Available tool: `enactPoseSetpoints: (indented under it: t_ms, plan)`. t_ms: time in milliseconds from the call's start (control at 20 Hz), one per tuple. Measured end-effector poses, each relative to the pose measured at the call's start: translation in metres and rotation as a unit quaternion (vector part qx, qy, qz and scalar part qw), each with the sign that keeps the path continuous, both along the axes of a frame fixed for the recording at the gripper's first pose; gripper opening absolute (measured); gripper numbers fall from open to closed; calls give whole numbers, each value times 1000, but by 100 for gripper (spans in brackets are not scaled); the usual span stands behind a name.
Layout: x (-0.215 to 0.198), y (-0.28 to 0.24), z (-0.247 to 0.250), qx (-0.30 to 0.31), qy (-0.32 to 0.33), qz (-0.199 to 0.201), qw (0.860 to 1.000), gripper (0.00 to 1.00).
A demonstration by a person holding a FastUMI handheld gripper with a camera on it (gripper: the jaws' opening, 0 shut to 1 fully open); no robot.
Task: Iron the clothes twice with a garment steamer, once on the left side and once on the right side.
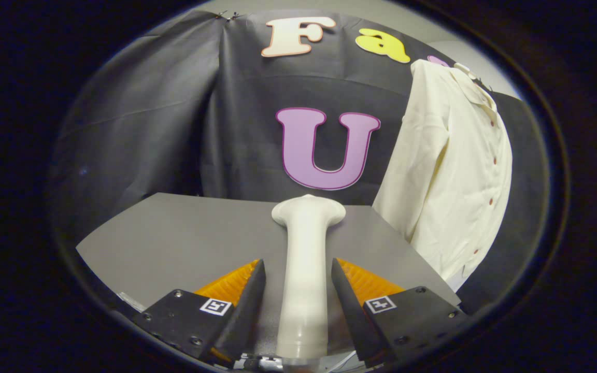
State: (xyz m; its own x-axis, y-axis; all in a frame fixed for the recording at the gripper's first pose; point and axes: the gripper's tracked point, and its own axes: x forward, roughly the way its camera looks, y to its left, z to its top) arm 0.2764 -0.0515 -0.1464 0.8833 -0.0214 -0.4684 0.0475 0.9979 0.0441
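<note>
The gripper (298, 269) stands narrowly open around the steamer (304, 259), contact unclear; the shirt (454, 171) hangs at two o'clock.

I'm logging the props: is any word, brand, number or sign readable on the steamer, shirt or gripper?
Garment steamer: no text.
White shirt: no text.
Gripper: two square coded markers, no readable words; its fingers stand open on either side of the steamer's handle, not touching it.

A cream-white garment steamer (304, 259) lies on a plain grey table (174, 233), and the hanging shirt (449, 176) is pale cream with dark reddish buttons.
</note>
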Motion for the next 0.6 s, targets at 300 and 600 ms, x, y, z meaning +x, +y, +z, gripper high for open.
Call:
enactPoseSetpoints:
  t_ms: [300,600]
  plan:
    - [2,-3,-4,28,12,-15,999,47]
    - [-5,-3,11,39,-28,-22,999,37]
